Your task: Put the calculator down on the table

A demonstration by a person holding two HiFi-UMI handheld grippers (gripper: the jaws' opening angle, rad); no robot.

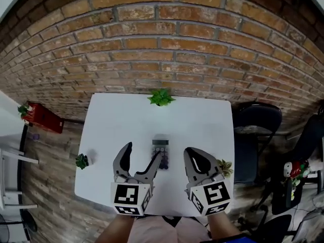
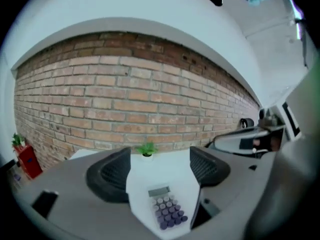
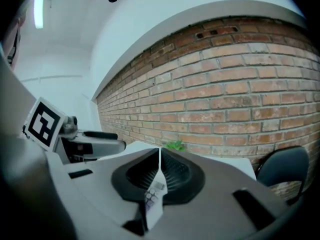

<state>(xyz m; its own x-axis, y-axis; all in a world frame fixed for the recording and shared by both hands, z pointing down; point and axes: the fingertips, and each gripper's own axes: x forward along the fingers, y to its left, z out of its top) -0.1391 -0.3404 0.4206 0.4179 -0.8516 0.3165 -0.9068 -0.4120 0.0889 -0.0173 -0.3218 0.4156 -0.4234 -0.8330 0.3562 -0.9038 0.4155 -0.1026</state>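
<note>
Between the released fingers (image 2: 110,176) of my left gripper (image 2: 159,155), the calculator (image 2: 166,209) lies on the bench (image 2: 150,174), seemingly placed. My right gripper (image 3: 159,159) is clenched, empty. I'd withdraw next.

calculator (image 1: 160,153) pale grey with purple keys, display seemingly darker grey; surface (image 1: 197,120) white; wall (image 1: 167,44) red-brown brick, pale mortar; plant (image 1: 161,97) green; left tongs (image 1: 143,151) and right tongs (image 1: 192,152) grey, cubes black-and-white squares.

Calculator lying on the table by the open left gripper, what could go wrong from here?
The left gripper hangs open close over the calculator; pulling back low might catch and drag it. The shut right gripper sits near the small plant at the table edge; a sideways swing could knock it off.
</note>
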